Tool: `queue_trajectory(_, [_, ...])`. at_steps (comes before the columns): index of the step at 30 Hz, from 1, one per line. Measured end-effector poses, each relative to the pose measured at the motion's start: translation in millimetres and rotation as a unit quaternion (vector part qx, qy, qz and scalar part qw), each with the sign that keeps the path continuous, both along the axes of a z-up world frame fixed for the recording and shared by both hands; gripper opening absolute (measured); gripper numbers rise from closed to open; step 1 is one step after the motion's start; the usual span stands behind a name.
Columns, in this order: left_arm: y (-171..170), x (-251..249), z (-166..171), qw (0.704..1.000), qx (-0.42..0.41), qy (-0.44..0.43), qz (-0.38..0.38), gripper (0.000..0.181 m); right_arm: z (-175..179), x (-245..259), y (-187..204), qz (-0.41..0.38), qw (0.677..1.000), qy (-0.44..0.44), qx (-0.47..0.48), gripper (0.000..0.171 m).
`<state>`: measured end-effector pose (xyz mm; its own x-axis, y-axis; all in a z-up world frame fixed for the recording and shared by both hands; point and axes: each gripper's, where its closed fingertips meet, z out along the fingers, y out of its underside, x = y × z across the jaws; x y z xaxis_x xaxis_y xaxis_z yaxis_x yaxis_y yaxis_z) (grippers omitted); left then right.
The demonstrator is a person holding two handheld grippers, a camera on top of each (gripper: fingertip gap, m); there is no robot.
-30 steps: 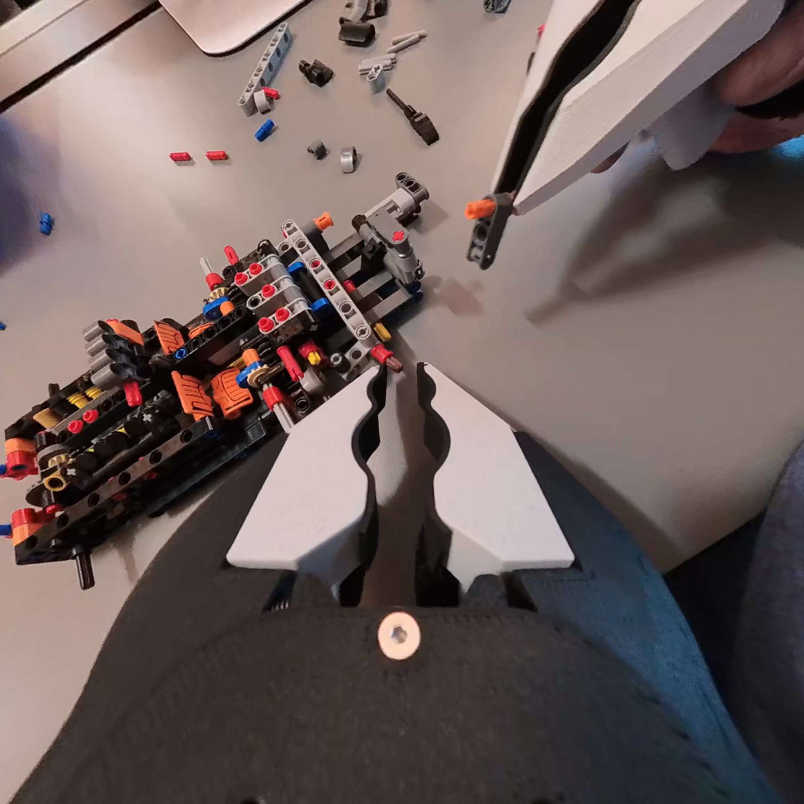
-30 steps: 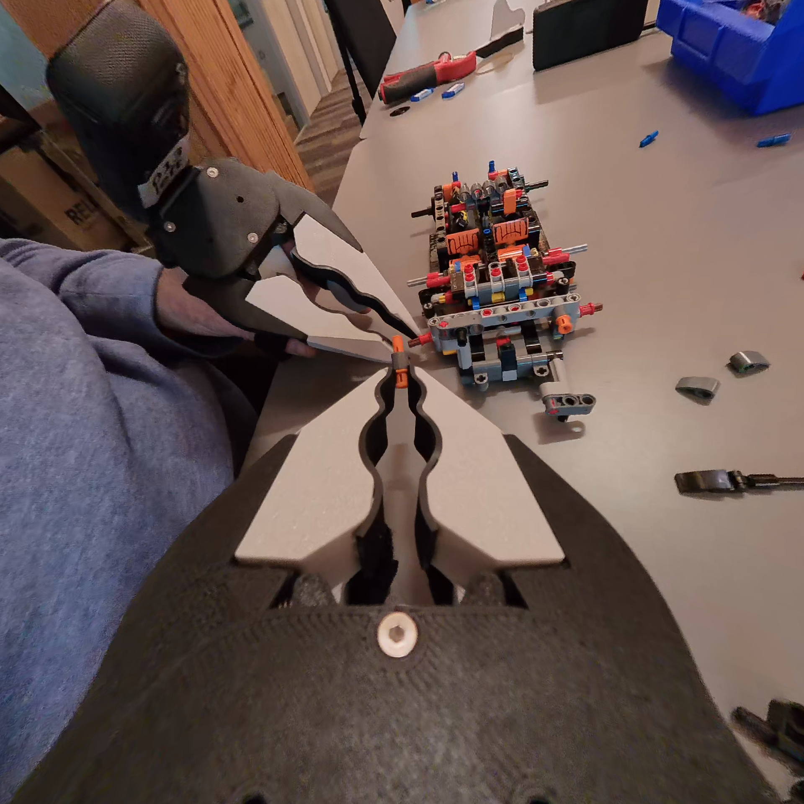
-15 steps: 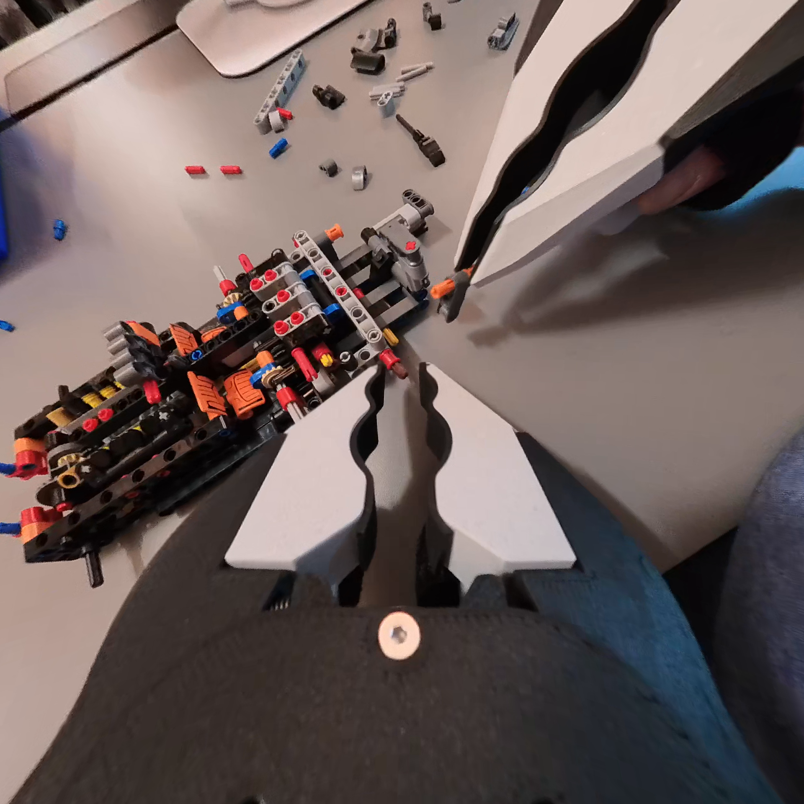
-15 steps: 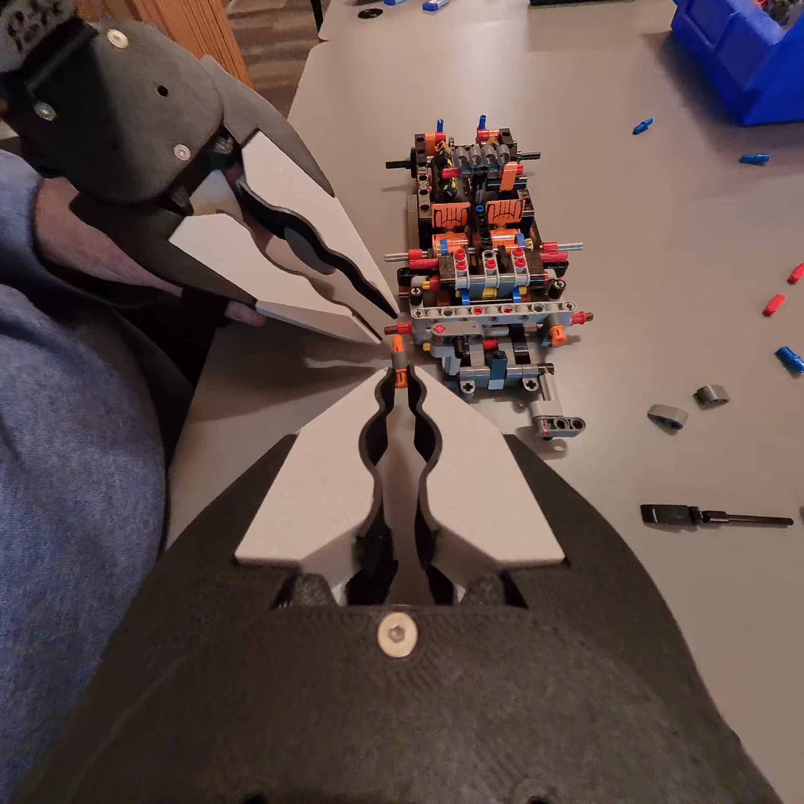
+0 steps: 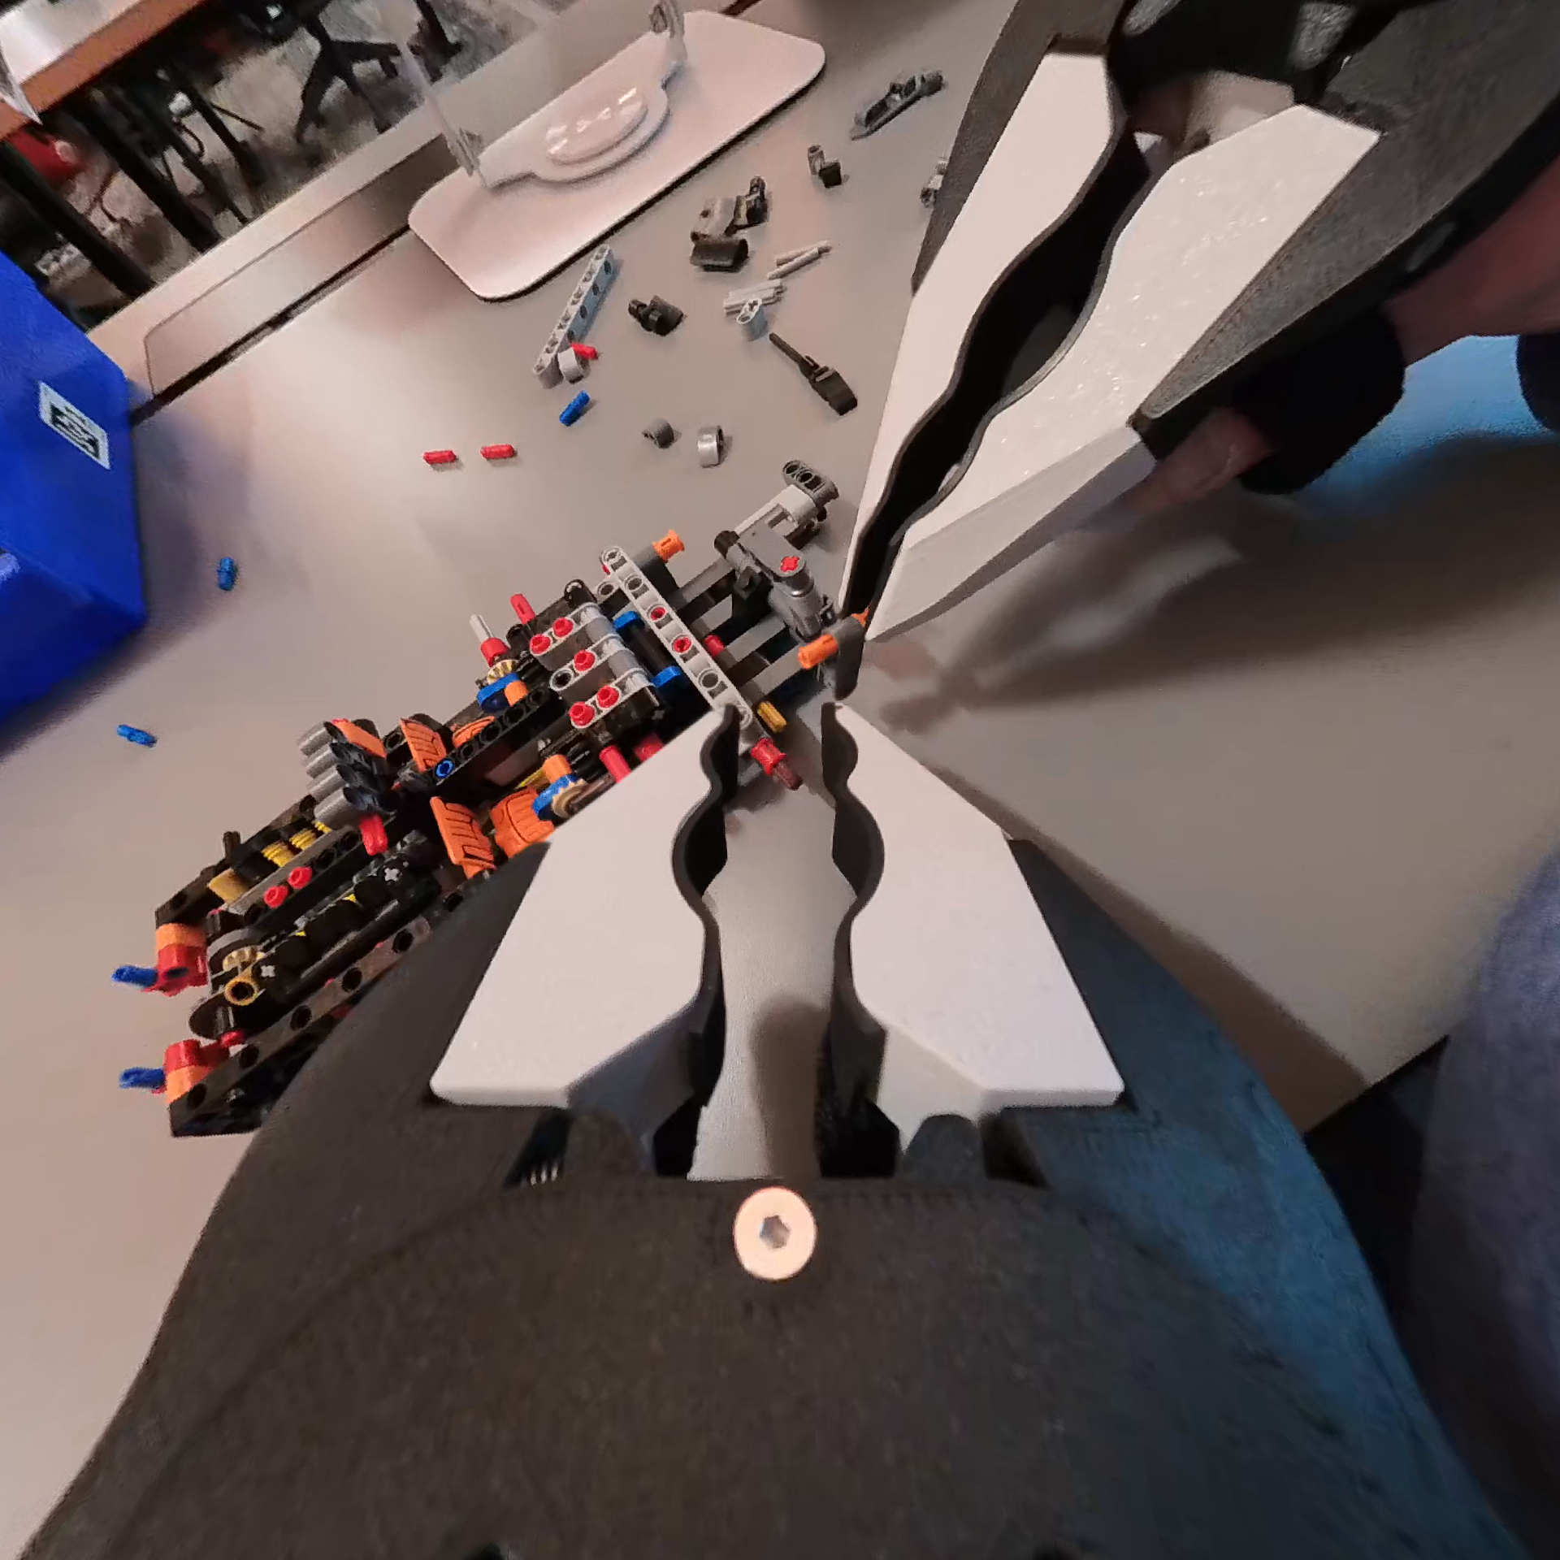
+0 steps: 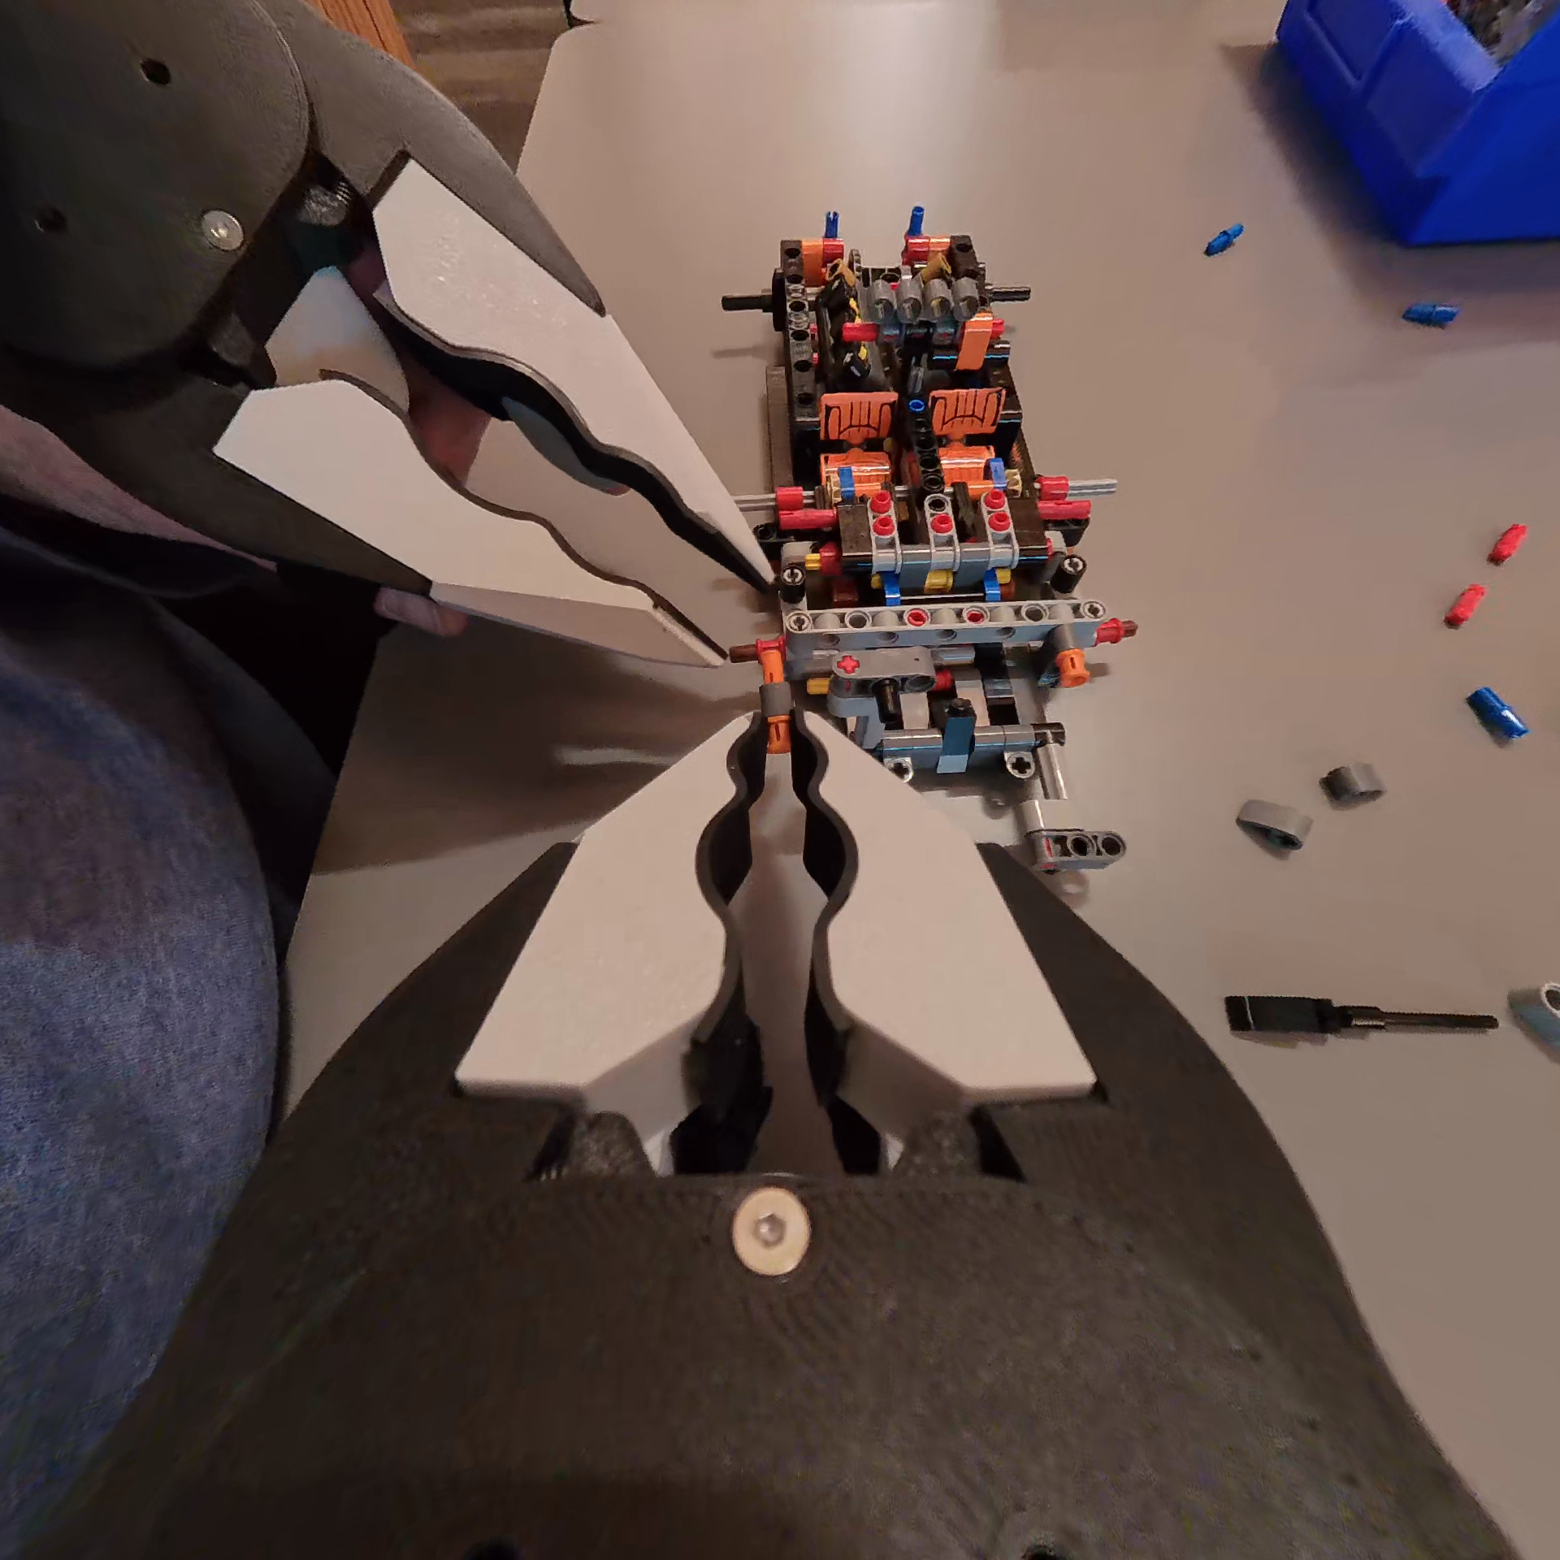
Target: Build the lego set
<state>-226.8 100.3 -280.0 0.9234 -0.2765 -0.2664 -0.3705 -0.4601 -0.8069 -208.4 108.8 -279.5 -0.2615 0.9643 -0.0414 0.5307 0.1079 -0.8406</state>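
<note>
The lego chassis [image 5: 506, 760], black with orange, red and grey parts, lies on the grey table; it also shows in the right wrist view [image 6: 920, 506]. My right gripper [image 6: 778, 728] is shut on a small dark piece with an orange pin [image 6: 775, 705] and holds it against the chassis's near left corner. In the left wrist view the right gripper [image 5: 853, 629] comes in from the top right with that piece [image 5: 831, 652]. My left gripper [image 5: 781, 717] is open, its tips on either side of a red pin [image 5: 770, 754] at the same corner; it also shows in the right wrist view [image 6: 743, 620].
A blue bin [image 5: 59, 523] [image 6: 1418, 127] stands beside the chassis. Loose pieces lie around: red pins [image 5: 468, 454], a grey beam [image 5: 578, 312], a black axle piece [image 6: 1351, 1017] and grey bushes [image 6: 1275, 823]. A white stand base [image 5: 608, 143] sits at the back. The table edge [image 5: 1266, 1089] is near.
My right gripper has come down with the orange-pin piece, from above the table to the chassis's corner. My left gripper has edged closer to the same corner, still open.
</note>
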Motion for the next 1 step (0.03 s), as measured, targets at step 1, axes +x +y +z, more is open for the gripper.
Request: queue_trajectory(1, [-0.5,-0.7,1.5,1.000,0.003,0.004,-0.003,0.018,-0.4,-0.5,-0.9,0.001,1.000,0.000,0.000,0.003])
